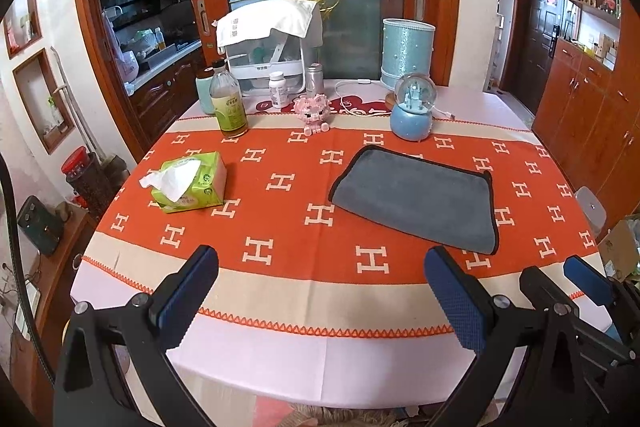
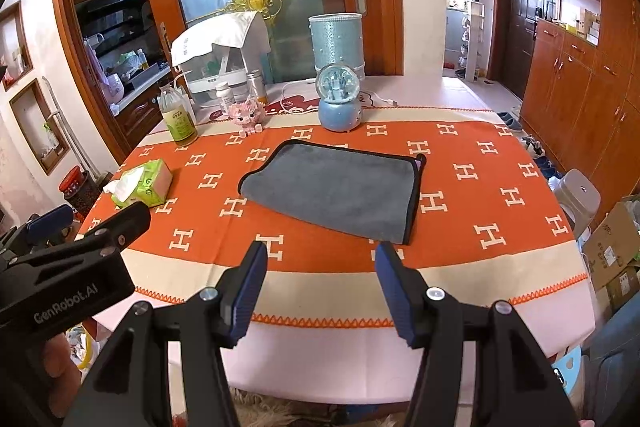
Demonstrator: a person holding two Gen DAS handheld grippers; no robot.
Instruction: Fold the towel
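A grey towel (image 1: 416,197) with black trim lies folded flat on the orange H-patterned tablecloth (image 1: 288,227); it also shows in the right wrist view (image 2: 336,189). My left gripper (image 1: 320,267) is open and empty, held above the table's near edge, short of the towel and to its left. My right gripper (image 2: 322,267) is open and empty, just in front of the towel's near edge. The right gripper also shows at the lower right of the left wrist view (image 1: 560,275), and the left gripper at the left of the right wrist view (image 2: 84,223).
A green tissue pack (image 1: 188,183) lies on the left. At the back stand a bottle (image 1: 228,103), a pink toy (image 1: 314,113), a blue snow globe (image 1: 414,107), a teal cylinder (image 1: 408,53) and a white rack (image 1: 272,47). Wooden cabinets (image 2: 580,75) line the right.
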